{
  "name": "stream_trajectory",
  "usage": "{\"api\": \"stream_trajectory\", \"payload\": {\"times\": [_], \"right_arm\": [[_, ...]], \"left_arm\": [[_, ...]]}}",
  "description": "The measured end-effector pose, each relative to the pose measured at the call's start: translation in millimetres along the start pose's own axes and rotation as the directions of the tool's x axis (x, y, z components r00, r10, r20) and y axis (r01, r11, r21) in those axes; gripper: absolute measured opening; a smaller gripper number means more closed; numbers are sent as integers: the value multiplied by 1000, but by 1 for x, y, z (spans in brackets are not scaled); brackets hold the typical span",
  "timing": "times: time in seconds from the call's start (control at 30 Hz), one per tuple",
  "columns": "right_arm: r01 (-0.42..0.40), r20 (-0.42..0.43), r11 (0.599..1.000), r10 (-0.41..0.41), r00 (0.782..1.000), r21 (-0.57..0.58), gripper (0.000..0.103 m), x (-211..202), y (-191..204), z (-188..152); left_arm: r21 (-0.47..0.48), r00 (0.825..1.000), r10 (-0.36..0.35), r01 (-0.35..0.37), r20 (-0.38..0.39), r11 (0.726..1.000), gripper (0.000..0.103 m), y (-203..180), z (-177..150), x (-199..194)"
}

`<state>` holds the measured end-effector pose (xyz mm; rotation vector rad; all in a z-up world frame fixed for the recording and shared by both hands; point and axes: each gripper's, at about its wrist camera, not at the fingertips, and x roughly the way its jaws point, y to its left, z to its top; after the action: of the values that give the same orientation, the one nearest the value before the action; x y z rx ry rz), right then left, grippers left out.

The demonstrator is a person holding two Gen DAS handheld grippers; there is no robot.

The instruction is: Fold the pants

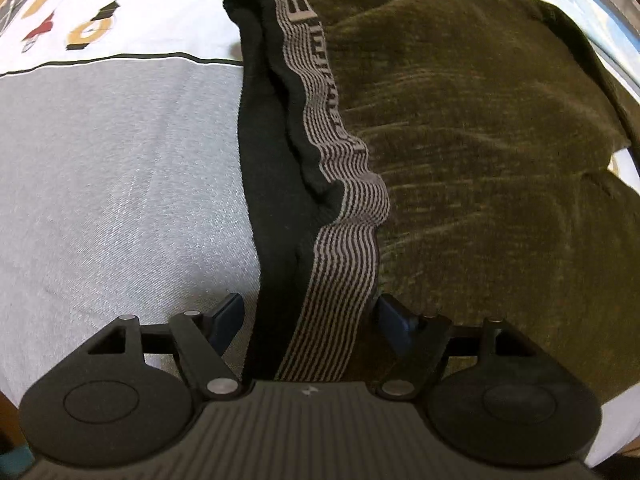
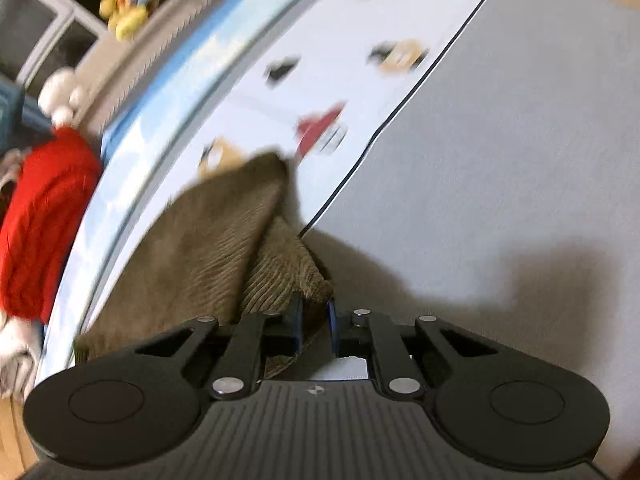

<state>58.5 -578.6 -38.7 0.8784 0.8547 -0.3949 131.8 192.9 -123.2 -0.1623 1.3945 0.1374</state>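
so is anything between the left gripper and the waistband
Nothing visible is. The left gripper is open, its fingers either side of the striped waistband of the brown pants, with no other item in the gap. The bedsheet lies bare beside it.

The waistband (image 1: 340, 208) lettering is only partly readable: one large letter is made out, the rest is lost in the folds. The pants (image 1: 480, 160) are cut off at the right edge, and their near end is hidden behind the left gripper (image 1: 310, 316). In the right wrist view, the printed figures on the bedsheet (image 2: 320, 80) are smeared by motion blur. The yellow toy (image 2: 132, 0) cannot be identified. The red garment (image 2: 44, 220) is cropped at the left edge.
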Motion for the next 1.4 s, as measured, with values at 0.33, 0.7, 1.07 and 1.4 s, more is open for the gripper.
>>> {"api": "stream_trajectory", "payload": {"times": [0.33, 0.7, 1.07, 1.4], "right_arm": [[350, 127, 937, -350, 928, 24, 13, -62, -142, 49], [306, -49, 948, -303, 952, 85, 43, -30, -163, 36], [356, -3, 925, -360, 933, -133, 7, -36, -136, 27], [378, -203, 905, -415, 887, -196, 6, -45, -168, 17]], "left_arm": [[80, 999, -26, 25, 19, 996, 78, 4, -9, 0], [142, 999, -36, 31, 35, 989, 54, -5, -15, -5], [335, 999, 19, -33, 46, 942, 40, -6, -42, -17], [312, 997, 75, -79, 26, 947, 41, 11, -44, -25]]}}
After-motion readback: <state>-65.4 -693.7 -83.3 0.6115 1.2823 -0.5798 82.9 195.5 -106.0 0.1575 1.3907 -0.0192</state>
